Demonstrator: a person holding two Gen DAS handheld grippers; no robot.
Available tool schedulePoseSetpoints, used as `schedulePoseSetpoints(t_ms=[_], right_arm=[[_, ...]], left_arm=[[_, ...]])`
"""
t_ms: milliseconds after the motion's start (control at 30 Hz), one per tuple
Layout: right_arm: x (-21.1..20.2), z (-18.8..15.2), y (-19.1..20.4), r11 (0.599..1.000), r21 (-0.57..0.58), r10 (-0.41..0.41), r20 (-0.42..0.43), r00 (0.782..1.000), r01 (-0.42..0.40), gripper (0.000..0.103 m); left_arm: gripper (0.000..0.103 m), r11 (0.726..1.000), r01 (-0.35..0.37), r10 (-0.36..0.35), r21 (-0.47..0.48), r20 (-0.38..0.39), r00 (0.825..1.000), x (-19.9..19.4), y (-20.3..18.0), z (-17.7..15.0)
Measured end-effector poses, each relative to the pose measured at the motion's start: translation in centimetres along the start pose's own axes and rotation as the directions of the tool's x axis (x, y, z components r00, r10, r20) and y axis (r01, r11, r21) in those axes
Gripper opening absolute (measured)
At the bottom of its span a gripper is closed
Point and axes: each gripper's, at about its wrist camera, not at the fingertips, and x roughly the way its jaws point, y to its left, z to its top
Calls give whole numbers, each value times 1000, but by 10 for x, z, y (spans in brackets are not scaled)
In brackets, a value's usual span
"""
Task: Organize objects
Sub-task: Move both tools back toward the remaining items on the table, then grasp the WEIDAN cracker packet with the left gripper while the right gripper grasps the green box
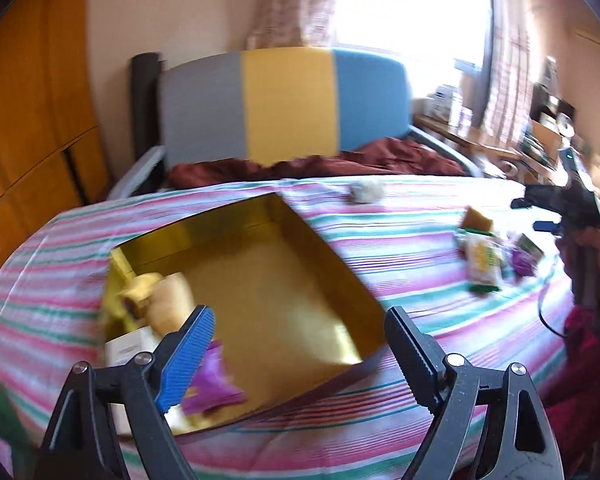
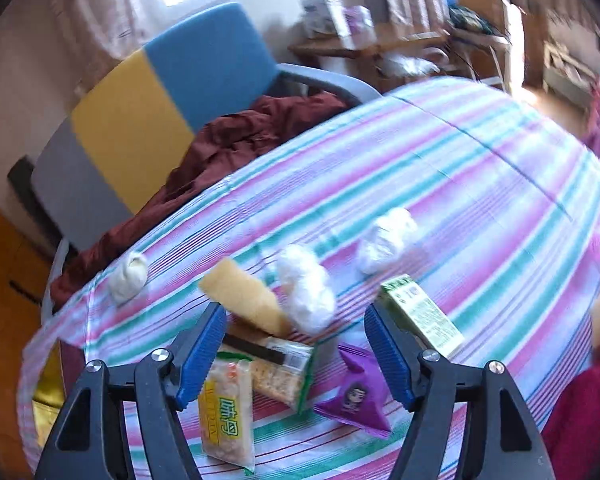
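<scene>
Snack packets (image 2: 260, 372) lie scattered on the striped cloth (image 2: 480, 184) just beneath our right gripper (image 2: 296, 360), its jaws wide and empty, while our left gripper (image 1: 300, 344), equally open, hovers over the gold box (image 1: 276, 280) at left.

The left gripper (image 1: 300, 320) is built from black plastic arms with triangular cut-outs, and a round silver screw is set at each pivot. Blue ribbed pads (image 1: 188, 360) are fitted to the inner faces of its fingers. The right gripper (image 2: 296, 340) is made the same way, with black arms, silver screws and blue ribbed pads (image 2: 388, 356). A dark red sleeve (image 2: 580, 412) is seen at the right edge.
</scene>
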Motion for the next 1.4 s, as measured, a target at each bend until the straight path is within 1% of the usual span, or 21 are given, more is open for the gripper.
schedulePoseSetpoints(t_ms=[33,67,133,200,367,433,533,633,767,933,1000,1033,1067,1100,1133,1167,1200,1233,1333,1400], right_arm=[[-2,4,-10,998,58,24,10,1000,-25,74],[-3,7,-18,995,97,31,16,999,-32,74],[-4,8,-28,988,147,45,11,999,-46,74],[-2,9,-34,979,188,83,-2,997,-82,74],[-2,10,-40,968,224,119,-6,993,-115,74],[-2,9,-42,964,234,127,-7,992,-122,74],[-1,9,-45,957,253,148,-8,989,-142,75],[-1,8,-45,954,256,161,-10,987,-153,75],[-3,7,-44,953,256,172,-8,985,-164,75],[-5,7,-48,945,278,180,1,984,-173,75],[-6,7,-51,941,292,179,11,984,-174,75],[-6,7,-52,938,300,178,12,984,-174,76],[-5,8,-53,936,306,178,11,984,-173,76],[-4,8,-54,934,311,181,9,983,-175,76],[-3,7,-54,933,313,185,5,983,-177,76],[-2,7,-54,932,315,191,0,982,-181,76],[-1,7,-54,931,316,193,-2,981,-183,76],[-1,8,-54,933,314,187,-4,982,-176,76],[-1,9,-58,930,326,178,5,984,-170,76],[-3,10,-63,925,341,169,17,985,-164,76]], left_arm=[[87,1000,23,-23,17,-3,1000,4,-11,3],[87,998,47,-47,33,-9,999,9,-22,6],[87,994,95,-93,58,-24,995,18,-44,11],[87,987,136,-133,90,-36,990,27,-65,14],[87,961,218,-203,170,-102,974,60,-118,16],[87,953,246,-225,176,-129,966,74,-132,17],[87,938,299,-272,173,-165,948,97,-154,20],[87,921,340,-308,188,-182,934,116,-173,26],[87,907,372,-331,196,-214,919,145,-195,36],[87,901,377,-323,214,-247,913,178,-221,46],[87,898,388,-330,208,-265,906,189,-228,49],[87,898,385,-326,213,-265,907,194,-233,50],[85,900,375,-315,223,-262,912,198,-236,50],[71,905,357,-295,230,-262,919,204,-240,50],[62,908,353,-286,226,-281,916,212,-242,50],[54,909,363,-291,203,-311,905,220,-242,49],[49,914,369,-300,168,-333,894,227,-239,47],[48,918,365,-306,155,-309,901,226,-235,46],[48,927,338,-286,166,-274,918,215,-223,36],[48,936,317,-274,154,-250,929,203,-210,25]])
